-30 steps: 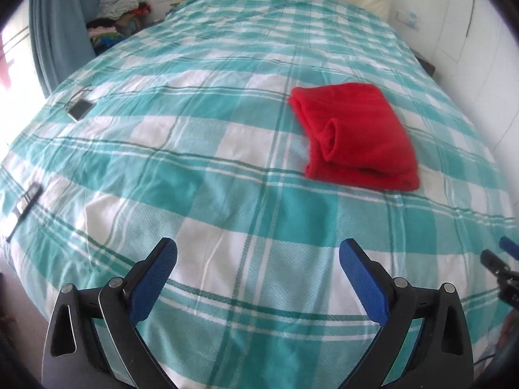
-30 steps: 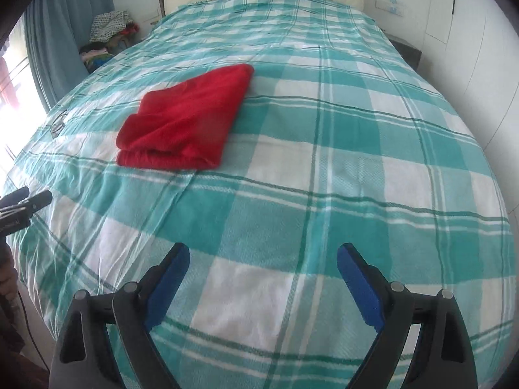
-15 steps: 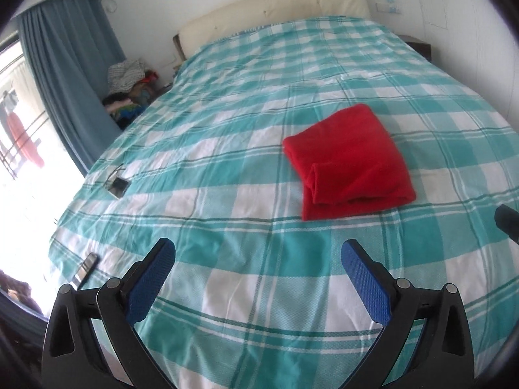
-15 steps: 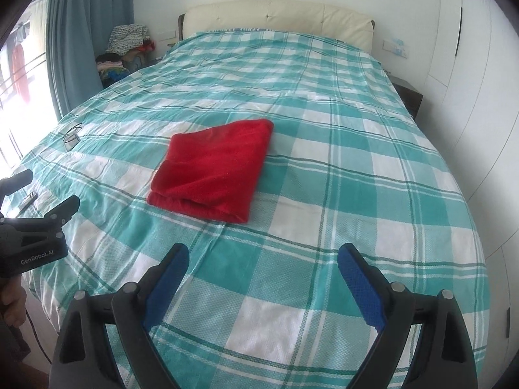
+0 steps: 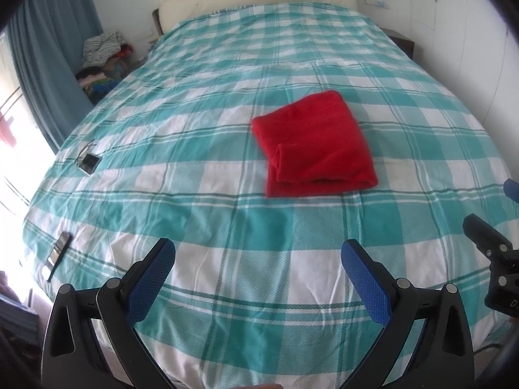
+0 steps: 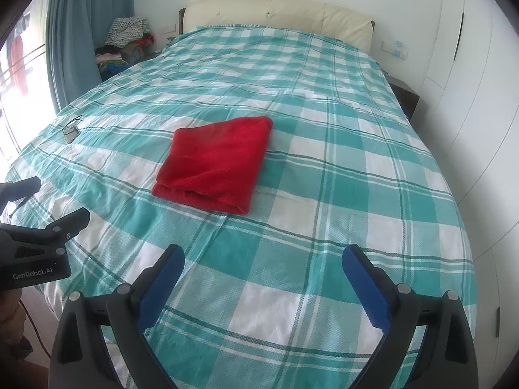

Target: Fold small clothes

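Left wrist view: a red cloth (image 5: 313, 147) of soft, fleecy knit lies folded into a rough rectangle on the bed (image 5: 227, 278), whose cover is a woven teal-and-white check, slightly creased. One rolled edge shows along the cloth's near left side. It sits well ahead of the left gripper (image 5: 258, 259), a little right of centre between the jaws. Those jaws, black arms with blue ribbed pads, are spread wide and hold nothing. A phone (image 5: 58, 249) and a small dark device (image 5: 89, 163) lie near the bed's left edge.

Right wrist view: the cloth (image 6: 215, 170) lies flat ahead and left of the right gripper (image 6: 262, 261), well apart from it, its folded layers facing the camera. The jaws stand wide apart, empty, above the checked cover. The left gripper (image 6: 35, 220) shows at the left edge.
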`<state>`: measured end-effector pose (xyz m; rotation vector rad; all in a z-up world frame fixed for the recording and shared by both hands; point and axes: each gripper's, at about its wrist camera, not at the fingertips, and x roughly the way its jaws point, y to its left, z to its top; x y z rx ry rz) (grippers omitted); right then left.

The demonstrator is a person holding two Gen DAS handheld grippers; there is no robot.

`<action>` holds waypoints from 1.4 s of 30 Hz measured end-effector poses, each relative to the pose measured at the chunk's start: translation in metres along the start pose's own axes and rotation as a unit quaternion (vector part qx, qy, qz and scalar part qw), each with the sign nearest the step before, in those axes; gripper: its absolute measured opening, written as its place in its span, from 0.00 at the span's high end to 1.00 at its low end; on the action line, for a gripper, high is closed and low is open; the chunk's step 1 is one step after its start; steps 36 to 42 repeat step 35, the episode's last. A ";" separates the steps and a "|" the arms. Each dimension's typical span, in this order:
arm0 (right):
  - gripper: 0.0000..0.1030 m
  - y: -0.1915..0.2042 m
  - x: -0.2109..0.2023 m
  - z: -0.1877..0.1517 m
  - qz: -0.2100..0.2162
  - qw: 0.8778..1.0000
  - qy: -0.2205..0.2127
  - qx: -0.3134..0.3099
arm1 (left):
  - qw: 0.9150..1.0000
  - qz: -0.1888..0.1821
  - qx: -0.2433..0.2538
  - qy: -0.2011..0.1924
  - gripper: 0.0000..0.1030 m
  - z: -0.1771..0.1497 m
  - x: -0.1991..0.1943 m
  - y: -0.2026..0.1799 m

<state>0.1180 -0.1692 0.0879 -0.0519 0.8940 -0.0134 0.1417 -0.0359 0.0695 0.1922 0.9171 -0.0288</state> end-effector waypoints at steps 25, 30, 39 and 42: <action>0.06 0.020 -0.005 -0.003 0.013 1.000 0.014 -0.022 | 1.000 -0.006 -0.020 -0.007 0.01 -0.004 -0.013 0.010; 0.06 0.021 -0.004 -0.005 0.010 1.000 0.017 -0.023 | 0.999 0.001 -0.032 -0.014 0.01 -0.007 -0.015 0.013; 0.06 0.020 -0.003 -0.005 0.011 1.000 0.014 -0.022 | 0.999 0.005 -0.032 -0.015 0.01 -0.007 -0.014 0.015; 0.06 0.020 -0.003 -0.005 0.011 1.000 0.014 -0.022 | 0.999 0.005 -0.032 -0.015 0.01 -0.007 -0.014 0.015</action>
